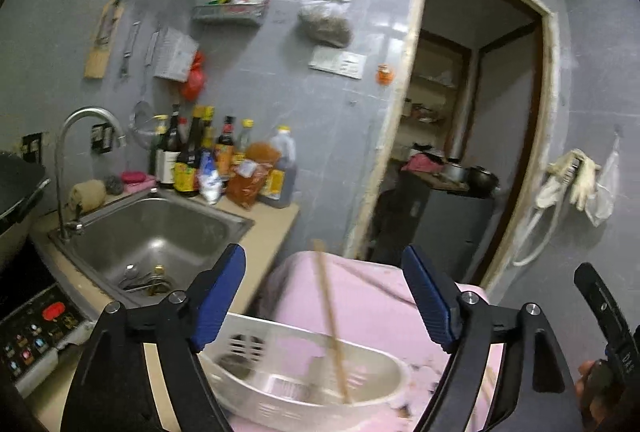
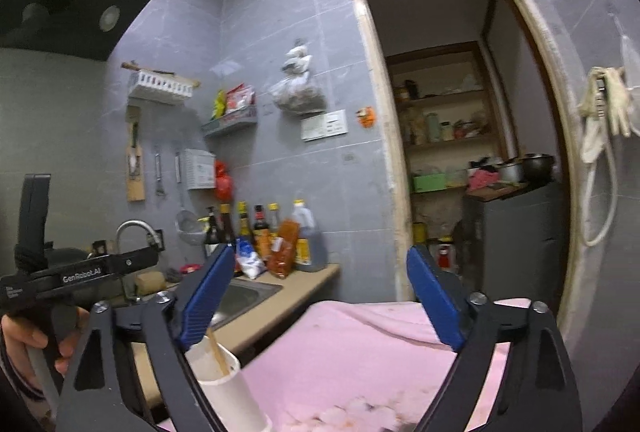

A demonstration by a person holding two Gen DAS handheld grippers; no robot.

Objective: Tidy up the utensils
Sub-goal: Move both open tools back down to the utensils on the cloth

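Observation:
A white slotted utensil holder stands on the pink cloth just below my left gripper, which is open and empty. A wooden chopstick leans in the holder. In the right wrist view the holder sits at the lower left with a chopstick in it. My right gripper is open and empty above the pink cloth. Several utensils lie in the sink.
A steel sink with a tap is at the left, with bottles behind it. An induction cooker panel is at the lower left. A doorway opens ahead. The other gripper's handle is at the left.

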